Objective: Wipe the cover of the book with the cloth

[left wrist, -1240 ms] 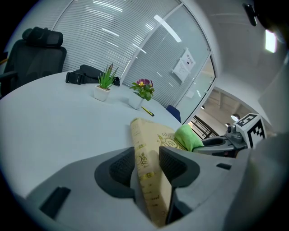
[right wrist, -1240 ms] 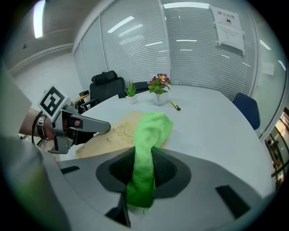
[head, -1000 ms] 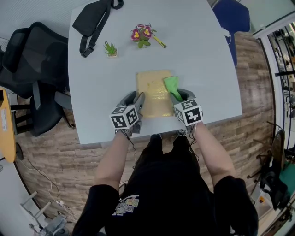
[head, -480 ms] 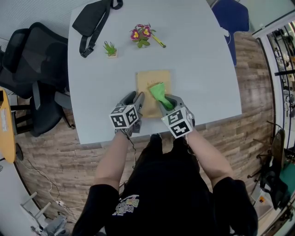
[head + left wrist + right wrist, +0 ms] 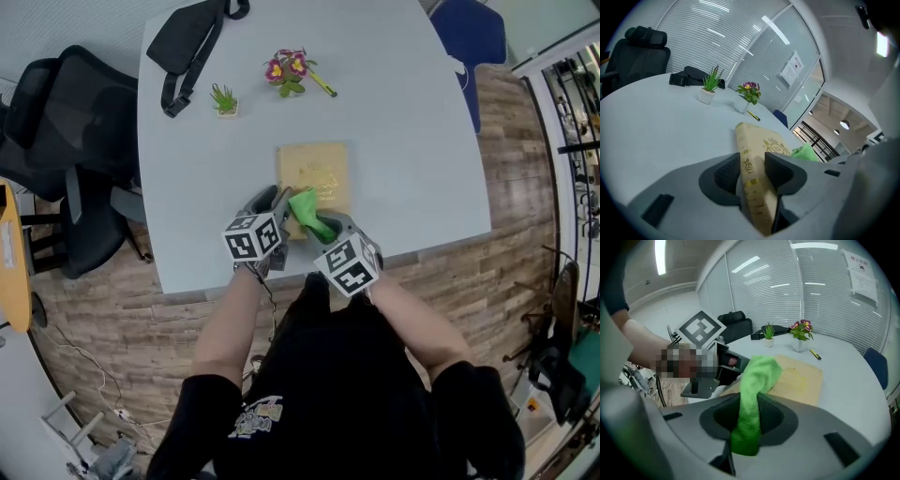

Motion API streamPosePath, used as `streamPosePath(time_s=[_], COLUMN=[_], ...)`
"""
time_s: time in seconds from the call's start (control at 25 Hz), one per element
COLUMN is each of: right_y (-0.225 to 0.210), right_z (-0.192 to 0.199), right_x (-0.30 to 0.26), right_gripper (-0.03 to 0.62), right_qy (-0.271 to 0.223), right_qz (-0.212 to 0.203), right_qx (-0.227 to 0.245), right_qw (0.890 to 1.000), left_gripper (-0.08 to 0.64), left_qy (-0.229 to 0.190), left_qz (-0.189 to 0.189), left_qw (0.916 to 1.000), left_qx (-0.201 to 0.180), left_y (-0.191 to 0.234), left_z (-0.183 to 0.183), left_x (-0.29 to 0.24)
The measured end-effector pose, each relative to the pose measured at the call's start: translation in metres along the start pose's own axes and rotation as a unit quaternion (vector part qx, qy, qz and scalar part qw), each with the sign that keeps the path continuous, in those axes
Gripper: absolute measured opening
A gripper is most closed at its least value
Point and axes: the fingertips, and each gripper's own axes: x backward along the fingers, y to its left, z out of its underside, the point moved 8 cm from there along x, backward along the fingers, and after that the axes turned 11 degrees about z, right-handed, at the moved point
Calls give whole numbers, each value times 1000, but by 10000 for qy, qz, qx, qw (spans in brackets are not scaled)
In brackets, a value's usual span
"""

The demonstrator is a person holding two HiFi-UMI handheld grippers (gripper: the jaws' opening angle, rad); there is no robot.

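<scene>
Left gripper: jaws part-way closed and clamped across the spine edge of the book at its near left corner, evidently to pin it against sliding while it is wiped. Right gripper: jaws pinched tight on the green cloth, whose bunched free end projects forward onto the near left part of the cover, just beside the left gripper; this looks like a wiping stroke under way. The book lies flat near the middle of the near edge of the desk. A black bag, small plant and flowers sit towards the far edge, well apart.
</scene>
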Motion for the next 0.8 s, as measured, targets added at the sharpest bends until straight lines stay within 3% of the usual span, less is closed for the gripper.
streamPosePath(time_s=[0.28, 0.44, 0.8], right_y=[24, 22, -11], right_z=[6, 10, 24], right_x=[3, 4, 13], right_gripper=[100, 100, 100], right_qy=[-114, -134, -88], right_qz=[-384, -300, 46], right_qx=[358, 592, 282], right_qw=[9986, 9977, 9996], left_gripper=[156, 156, 156], left_qy=[20, 43, 42], left_qz=[21, 24, -4], left_qw=[10000, 10000, 9999], left_qx=[-35, -85, -92], left_y=[-1, -2, -1], left_z=[-1, -2, -2], left_x=[0, -1, -1])
